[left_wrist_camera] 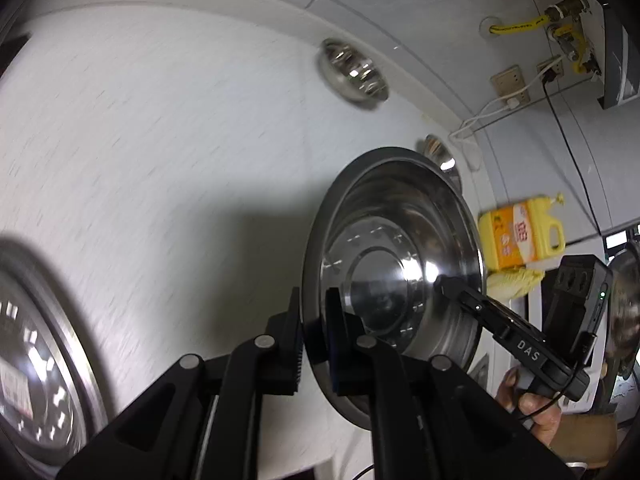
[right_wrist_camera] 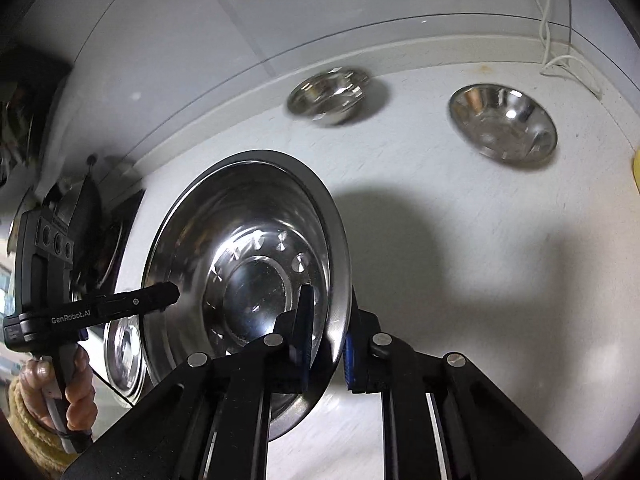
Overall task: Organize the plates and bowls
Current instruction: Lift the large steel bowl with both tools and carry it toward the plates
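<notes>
My left gripper (left_wrist_camera: 314, 328) is shut on the rim of a large steel plate (left_wrist_camera: 392, 248), held tilted above the white counter. My right gripper (right_wrist_camera: 326, 340) is shut on the rim of the same steel plate (right_wrist_camera: 240, 240) from the opposite side. The right gripper's tip (left_wrist_camera: 452, 284) shows over the plate in the left wrist view, and the left gripper's tip (right_wrist_camera: 164, 292) shows in the right wrist view. Two small steel bowls (right_wrist_camera: 332, 94) (right_wrist_camera: 502, 124) sit near the back wall. Another steel plate (left_wrist_camera: 36, 352) lies at the left.
A yellow detergent bottle (left_wrist_camera: 520, 236) and a yellow cloth (left_wrist_camera: 512, 282) stand at the right by the wall. Wall sockets with white cables (left_wrist_camera: 512, 84) and yellow pipes (left_wrist_camera: 560, 20) are above. Another steel dish (right_wrist_camera: 124, 356) lies lower left.
</notes>
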### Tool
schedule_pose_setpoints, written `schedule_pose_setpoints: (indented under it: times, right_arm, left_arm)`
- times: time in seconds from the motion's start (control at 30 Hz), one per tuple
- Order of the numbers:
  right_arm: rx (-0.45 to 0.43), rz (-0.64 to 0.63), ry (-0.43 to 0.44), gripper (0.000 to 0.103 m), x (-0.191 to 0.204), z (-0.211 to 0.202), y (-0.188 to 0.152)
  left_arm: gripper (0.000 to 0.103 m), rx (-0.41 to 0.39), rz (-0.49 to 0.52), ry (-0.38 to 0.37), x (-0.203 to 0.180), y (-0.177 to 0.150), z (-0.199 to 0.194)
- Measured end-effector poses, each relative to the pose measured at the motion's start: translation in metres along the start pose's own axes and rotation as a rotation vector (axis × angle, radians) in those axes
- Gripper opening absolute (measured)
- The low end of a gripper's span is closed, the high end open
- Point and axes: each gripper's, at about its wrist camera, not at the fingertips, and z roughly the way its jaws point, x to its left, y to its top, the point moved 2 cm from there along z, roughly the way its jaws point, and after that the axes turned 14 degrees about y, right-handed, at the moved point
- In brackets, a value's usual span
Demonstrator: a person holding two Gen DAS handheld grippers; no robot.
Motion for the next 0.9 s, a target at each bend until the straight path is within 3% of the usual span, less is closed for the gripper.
schedule_pose_setpoints:
  times: [0.1, 0.27, 0.43, 0.53, 0.57, 0.63, 0.67, 0.8, 0.9]
  right_arm:
    - [0.044, -0.006, -0.016, 0.012, 0.017, 0.008, -0.028]
    - [0.092, 0.062, -0.033, 0.012, 0.006, 0.028, -0.063]
    - [0.101, 0.086, -0.078, 0.012, -0.008, 0.036, -0.066]
    - [0.084, 0.098, -0.062, 0.015, -0.013, 0.033, -0.062]
    - [0.081, 0.097, -0.062, 0.015, -0.013, 0.033, -0.062]
    - [0.077, 0.088, -0.054, 0.022, -0.013, 0.031, -0.062]
    - [0.071, 0.091, -0.041, 0.026, -0.013, 0.030, -0.062]
    - [0.042, 0.074, -0.033, 0.037, -0.017, 0.022, -0.061]
    - [0.023, 0.071, -0.037, 0.038, -0.025, 0.009, -0.057]
  left_arm:
    - [0.009, 0.020, 0.001, 0.014, 0.017, -0.021, 0.008]
    - [0.009, 0.041, 0.025, 0.020, 0.024, -0.044, 0.029]
    - [0.009, 0.023, 0.018, 0.021, 0.022, -0.048, 0.038]
    - [0.011, 0.012, 0.030, 0.034, 0.020, -0.047, 0.036]
    - [0.012, 0.005, 0.035, 0.035, 0.018, -0.045, 0.035]
    - [0.031, -0.017, 0.045, 0.047, 0.019, -0.042, 0.029]
    - [0.035, -0.022, 0.047, 0.052, 0.018, -0.041, 0.028]
    - [0.043, -0.054, 0.063, 0.102, 0.022, -0.033, 0.015]
    - [0.043, -0.097, 0.072, 0.156, 0.027, -0.022, -0.001]
